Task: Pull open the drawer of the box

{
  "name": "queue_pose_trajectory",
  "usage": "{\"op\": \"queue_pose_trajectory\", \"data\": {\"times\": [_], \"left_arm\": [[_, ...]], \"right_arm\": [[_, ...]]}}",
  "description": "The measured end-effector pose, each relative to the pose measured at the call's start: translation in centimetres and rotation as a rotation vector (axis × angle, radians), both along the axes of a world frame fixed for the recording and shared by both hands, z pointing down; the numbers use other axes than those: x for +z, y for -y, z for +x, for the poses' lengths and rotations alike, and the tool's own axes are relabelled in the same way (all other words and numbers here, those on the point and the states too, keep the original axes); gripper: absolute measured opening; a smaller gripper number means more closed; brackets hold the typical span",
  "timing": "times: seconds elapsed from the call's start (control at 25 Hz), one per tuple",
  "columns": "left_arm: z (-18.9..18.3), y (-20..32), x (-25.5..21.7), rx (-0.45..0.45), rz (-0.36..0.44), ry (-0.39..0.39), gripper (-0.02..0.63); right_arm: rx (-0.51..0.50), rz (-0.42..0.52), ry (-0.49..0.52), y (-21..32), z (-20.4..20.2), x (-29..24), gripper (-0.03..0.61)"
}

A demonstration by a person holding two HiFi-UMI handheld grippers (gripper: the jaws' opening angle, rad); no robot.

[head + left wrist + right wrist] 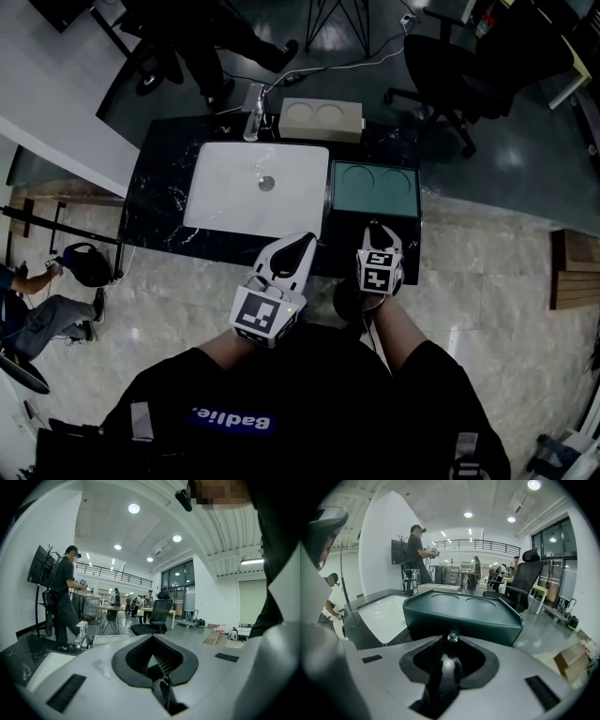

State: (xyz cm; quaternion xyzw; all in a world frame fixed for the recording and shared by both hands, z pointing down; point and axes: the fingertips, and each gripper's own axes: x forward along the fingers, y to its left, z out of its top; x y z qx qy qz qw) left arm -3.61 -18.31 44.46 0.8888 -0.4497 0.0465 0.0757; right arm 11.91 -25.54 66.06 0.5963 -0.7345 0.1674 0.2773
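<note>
A dark green box [375,187] with two round hollows in its top stands on the right end of the black counter [159,187]. In the right gripper view the box [461,616] fills the middle, and a small clear drawer knob [452,636] sticks out of its front face. My right gripper [375,228] is at that front face, its jaws closed round the knob [452,639]. The drawer front looks flush with the box. My left gripper [305,240] hovers by the counter's front edge, left of the box, shut and holding nothing [152,638].
A white sink [253,187] takes up the counter's middle, with a faucet [253,112] behind it. A beige box [322,119] sits at the back. A black office chair [450,75] stands beyond the counter. People stand and sit at the left.
</note>
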Motion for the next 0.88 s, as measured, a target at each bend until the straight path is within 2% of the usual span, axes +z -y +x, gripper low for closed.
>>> {"op": "queue_pose_trajectory", "data": {"times": [0.28, 0.4, 0.6, 0.88], "left_arm": [[-0.6, -0.2, 0.3, 0.002, -0.006, 0.03, -0.012], [-0.8, -0.2, 0.3, -0.006, -0.002, 0.027, -0.012], [-1.3, -0.3, 0.5, -0.027, -0.02, 0.016, -0.012], [-1.3, -0.7, 0.5, 0.001, 0.007, 0.006, -0.012]], "right_arm": [[0.026, -0.038, 0.012, 0.2, 0.1, 0.5, 0.077], [0.028, -0.037, 0.028, 0.4, 0.0, 0.6, 0.098], [0.055, -0.023, 0.045, 0.8, 0.2, 0.5, 0.098], [0.097, -0.007, 0.043, 1.2, 0.4, 0.5, 0.098]]}}
